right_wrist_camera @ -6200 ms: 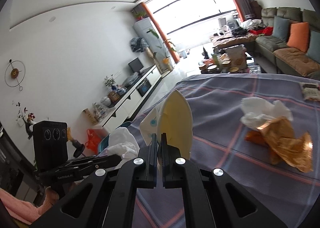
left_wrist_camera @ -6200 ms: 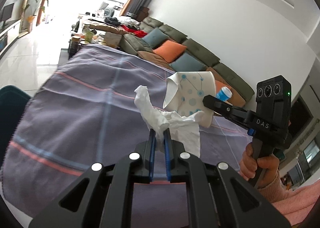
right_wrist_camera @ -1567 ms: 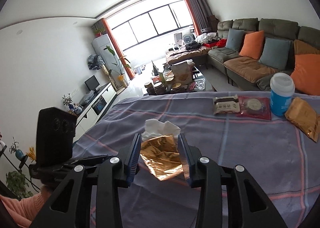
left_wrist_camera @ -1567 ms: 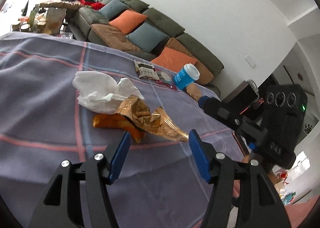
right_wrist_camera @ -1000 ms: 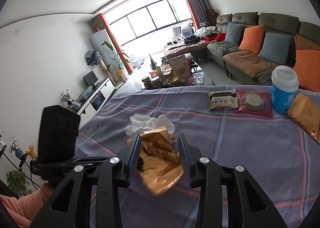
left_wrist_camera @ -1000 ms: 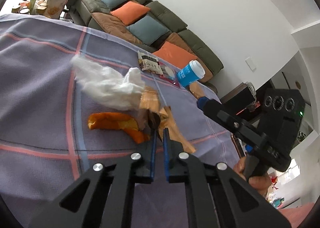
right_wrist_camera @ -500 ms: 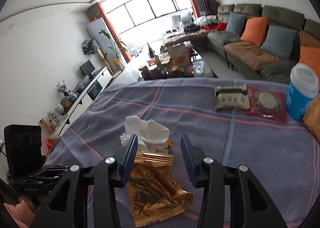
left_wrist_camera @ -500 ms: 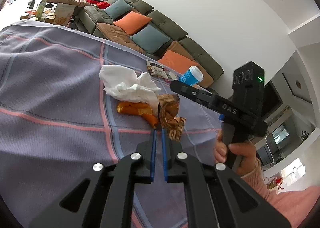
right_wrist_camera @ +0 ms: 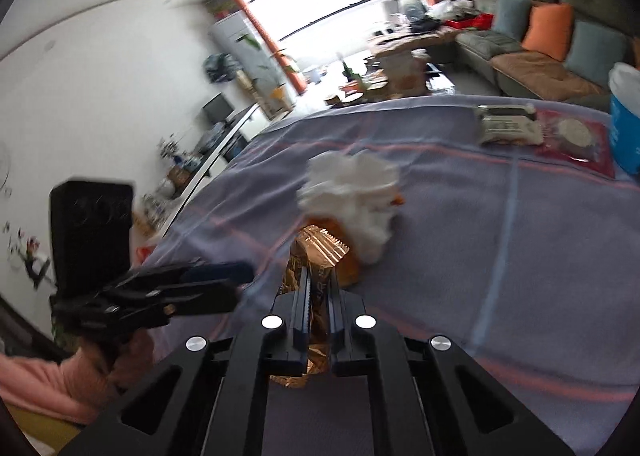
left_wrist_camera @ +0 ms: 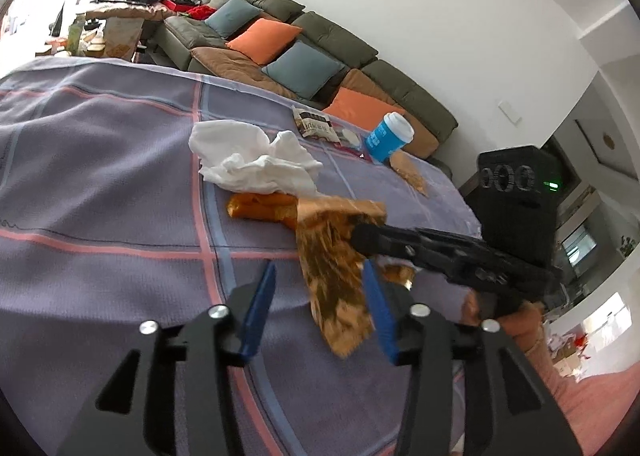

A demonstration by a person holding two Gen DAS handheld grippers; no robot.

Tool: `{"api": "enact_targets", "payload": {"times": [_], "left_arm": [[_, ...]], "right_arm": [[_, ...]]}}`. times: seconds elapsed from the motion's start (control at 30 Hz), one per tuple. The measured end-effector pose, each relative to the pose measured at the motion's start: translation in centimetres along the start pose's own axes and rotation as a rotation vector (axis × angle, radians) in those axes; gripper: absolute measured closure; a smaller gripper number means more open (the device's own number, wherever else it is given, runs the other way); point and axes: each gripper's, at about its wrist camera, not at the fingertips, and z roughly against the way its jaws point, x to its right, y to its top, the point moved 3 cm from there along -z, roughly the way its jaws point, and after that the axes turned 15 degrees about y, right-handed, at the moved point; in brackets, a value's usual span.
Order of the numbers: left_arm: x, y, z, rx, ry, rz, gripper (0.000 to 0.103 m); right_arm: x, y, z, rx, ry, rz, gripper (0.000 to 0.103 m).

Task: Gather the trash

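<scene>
A crumpled gold foil wrapper (left_wrist_camera: pixel 332 268) hangs just above the purple plaid tablecloth (left_wrist_camera: pixel 100 184). My right gripper (right_wrist_camera: pixel 318 280) is shut on the gold wrapper (right_wrist_camera: pixel 316 256); in the left wrist view it (left_wrist_camera: pixel 360 238) reaches in from the right. My left gripper (left_wrist_camera: pixel 320 288) is open, its blue pads on either side of the wrapper. A white crumpled tissue (left_wrist_camera: pixel 252 162) and an orange wrapper (left_wrist_camera: pixel 260 210) lie just beyond; both show in the right wrist view, the tissue (right_wrist_camera: pixel 352 192) blurred.
A blue paper cup (left_wrist_camera: pixel 388 136), a dark snack packet (left_wrist_camera: pixel 314 124), a red packet (right_wrist_camera: pixel 576 142) and a gold packet (left_wrist_camera: pixel 408 172) lie at the far side of the table. A sofa with cushions (left_wrist_camera: pixel 280 44) stands behind.
My left gripper has opened and let go of the gold wrapper. My right gripper, open half a second ago, has shut on it.
</scene>
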Motion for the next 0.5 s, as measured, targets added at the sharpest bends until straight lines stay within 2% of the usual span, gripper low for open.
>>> {"api": "enact_targets", "payload": {"times": [0.03,0.1,0.2,0.27,0.3,0.4,0.43,0.47,0.5], "left_arm": [[0.1,-0.1,0.1,0.000,0.006,-0.010,0.053],[0.2,-0.4,0.3,-0.001,0.010,-0.025,0.044],[0.2,-0.9,0.5,-0.021,-0.031,-0.041,0.042],[0.1,-1.1,0.5,-0.032,-0.036,-0.038,0.046],[0.0,-1.3,0.5,-0.036,-0.049,-0.034,0.062],[-0.2,-1.6,0.6,-0.047,-0.046,-0.025,0.090],[-0.4,-1.7,0.5,-0.049,-0.039,-0.021,0.095],[-0.7,-1.7,0.6,-0.052,-0.034,-0.005,0.096],[-0.9,-1.7,0.6,-0.053,-0.037,0.007,0.096]], "right_arm": [[-0.7,-0.2,0.0,-0.003,0.025,0.014,0.096],[-1.7,-0.5,-0.1,-0.007,0.060,0.032,0.096],[-3.1,-0.7,-0.7,-0.019,0.100,0.057,0.096],[-3.3,-0.7,-1.3,-0.031,0.097,0.064,0.095],[-3.3,-0.6,-1.4,-0.033,0.101,0.057,0.094],[-3.0,-0.4,-1.5,-0.033,0.089,0.053,0.090],[-2.9,-0.3,-1.3,-0.028,0.076,0.053,0.087],[-2.7,-0.2,-1.1,-0.021,0.059,0.052,0.078],[-2.4,0.2,-1.1,-0.015,0.045,0.051,0.074]]}}
